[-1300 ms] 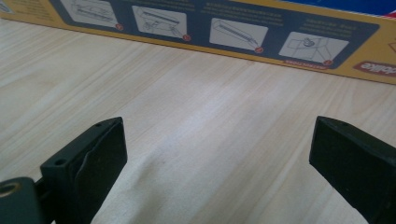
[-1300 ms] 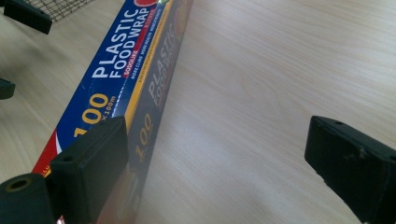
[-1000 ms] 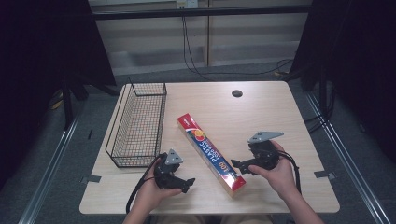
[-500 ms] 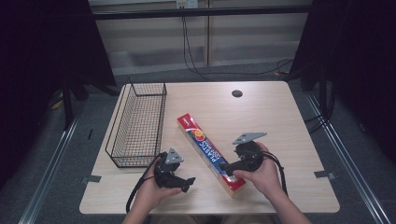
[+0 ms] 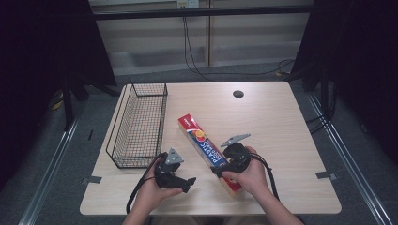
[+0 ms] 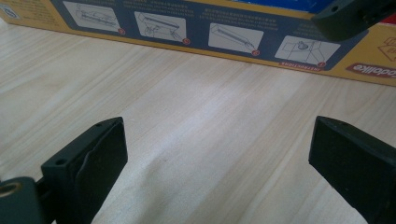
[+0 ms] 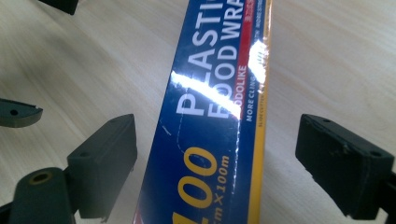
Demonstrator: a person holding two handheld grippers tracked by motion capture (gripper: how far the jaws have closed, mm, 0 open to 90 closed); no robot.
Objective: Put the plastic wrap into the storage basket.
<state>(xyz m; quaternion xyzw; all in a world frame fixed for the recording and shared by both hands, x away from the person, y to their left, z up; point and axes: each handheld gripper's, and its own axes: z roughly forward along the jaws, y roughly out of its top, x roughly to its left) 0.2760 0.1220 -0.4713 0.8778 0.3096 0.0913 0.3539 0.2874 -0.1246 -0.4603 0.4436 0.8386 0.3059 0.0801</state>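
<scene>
Near edge of tabletop (image 5: 291, 140), left of centre: left gripper (image 6: 219, 158) held low in a hand, jaws spread wide with bare wood between them, nothing gripped. Aimed toward the box's (image 5: 209, 152) side panel with printed instruction pictures, just beyond the jaws and apart from them. Cable trailing back over the near edge.

Near edge, right of centre: right gripper (image 7: 215, 158) held in a hand over the box's near end, jaws parted wide, one on each side of the box, neither touching it. Box top reading "PLASTIC FOOD WRAP" and "100m x 100m" between the jaws in the right gripper view. Tip of one left-gripper jaw visible at that view's upper left.

Middle of tabletop: box lying flat and diagonal, near end toward the right near corner, far end toward the centre.

Left edge: basket (image 5: 138, 124), black wire, upright, running from near-middle to the far left corner, apart from the box.

Far edge, centre right: small dark round hole (image 5: 238, 93).
</scene>
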